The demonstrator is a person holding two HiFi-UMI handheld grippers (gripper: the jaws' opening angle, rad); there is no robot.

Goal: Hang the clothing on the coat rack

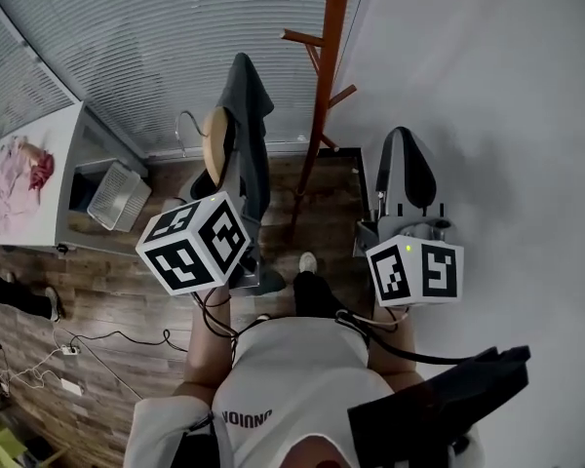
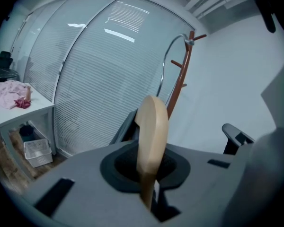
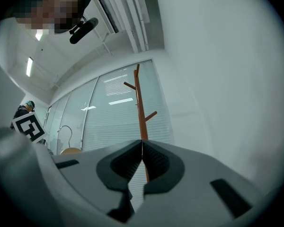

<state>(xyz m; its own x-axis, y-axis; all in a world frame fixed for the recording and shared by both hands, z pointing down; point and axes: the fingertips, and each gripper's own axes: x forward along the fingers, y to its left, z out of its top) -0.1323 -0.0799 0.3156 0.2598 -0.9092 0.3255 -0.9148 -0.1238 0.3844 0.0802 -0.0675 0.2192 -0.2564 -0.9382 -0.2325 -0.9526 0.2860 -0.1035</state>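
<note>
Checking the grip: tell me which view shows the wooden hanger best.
The left gripper view: the wooden hanger stands edge-on, clamped between the jaws. The head view shows it carrying the dark garment; the right gripper view catches only its end and hook.

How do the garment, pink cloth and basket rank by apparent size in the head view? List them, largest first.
1. Garment, though nearest the camera.
2. Pink cloth.
3. Basket, close to the cloth.

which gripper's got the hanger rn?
The left gripper: its jaws are clamped on the wooden hanger carrying the dark grey garment. The right gripper is shut on nothing.
</note>
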